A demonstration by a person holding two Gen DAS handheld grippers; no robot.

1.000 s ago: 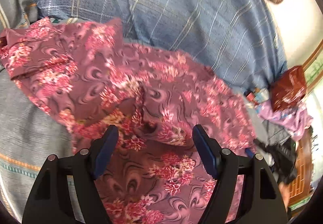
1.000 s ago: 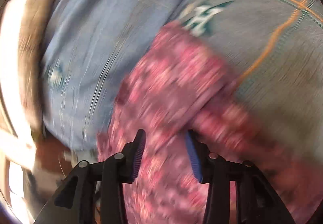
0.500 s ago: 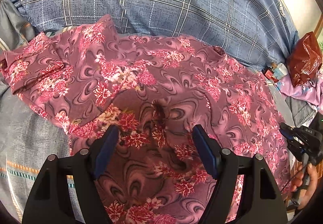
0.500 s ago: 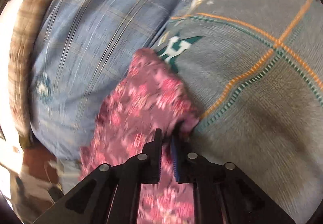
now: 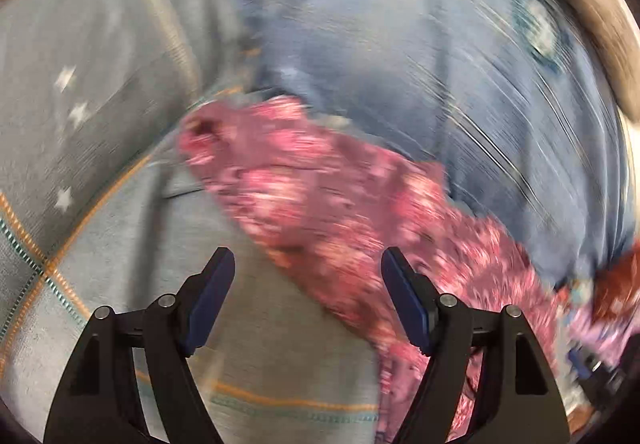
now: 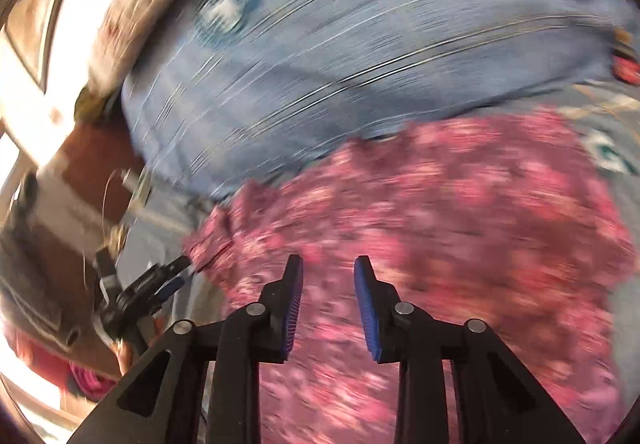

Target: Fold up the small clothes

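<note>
Both views are blurred by motion. A pink floral garment [image 5: 340,211] lies across the grey striped bedcover [image 5: 120,244], stretching from the middle down to the right. My left gripper [image 5: 306,296] is open and empty, above the garment's near edge. In the right wrist view the garment [image 6: 460,244] fills the lower right. My right gripper [image 6: 328,296] is open a little and empty, just over the cloth. The left gripper [image 6: 160,284] shows at the far left, by the garment's corner.
A blue checked pillow [image 5: 420,63] lies behind the garment; it also shows in the right wrist view [image 6: 340,43]. A grey pillow with white stars [image 5: 80,83] is at the left. Red and purple items [image 5: 612,296] sit at the right edge.
My right gripper, shut on the garment's edge half a second ago, has opened and moved over the cloth. My left gripper has swung left. The garment now lies as a narrower strip.
</note>
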